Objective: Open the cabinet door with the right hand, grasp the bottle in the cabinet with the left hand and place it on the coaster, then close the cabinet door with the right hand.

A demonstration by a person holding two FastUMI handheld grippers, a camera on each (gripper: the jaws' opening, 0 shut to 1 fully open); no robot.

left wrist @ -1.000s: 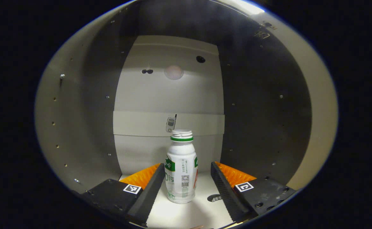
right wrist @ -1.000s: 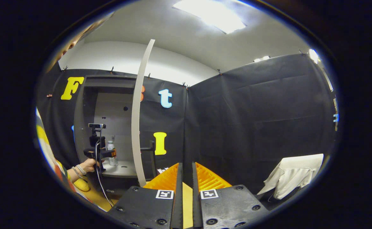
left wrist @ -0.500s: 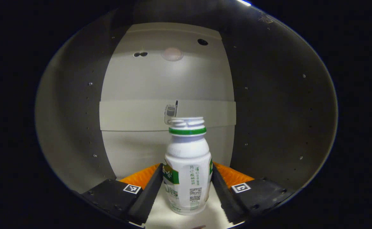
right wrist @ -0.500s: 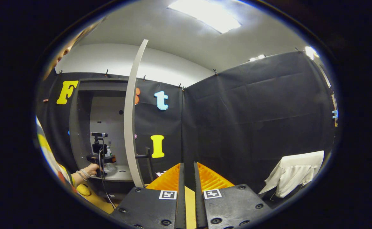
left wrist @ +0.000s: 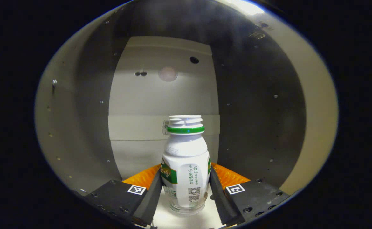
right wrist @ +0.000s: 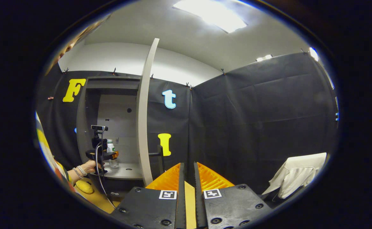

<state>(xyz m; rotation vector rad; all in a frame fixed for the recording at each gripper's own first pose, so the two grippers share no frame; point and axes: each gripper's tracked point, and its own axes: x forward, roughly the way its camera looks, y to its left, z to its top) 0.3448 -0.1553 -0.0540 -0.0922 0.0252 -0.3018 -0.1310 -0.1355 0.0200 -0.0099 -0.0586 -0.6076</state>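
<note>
The bottle (left wrist: 185, 163) stands upright inside the cabinet (left wrist: 160, 95), gripped at its lower body between both fingers of the left gripper (left wrist: 186, 194). Judged light, smooth plastic and slightly yielding; the labelled midsection is the sound hold, since the neck narrows and the mouth is open. Side walls stand well apart, so there is room to withdraw straight. The door (right wrist: 144, 121) stands open. The right gripper (right wrist: 186, 197) hangs clear, jaws nearly together, empty.
</note>
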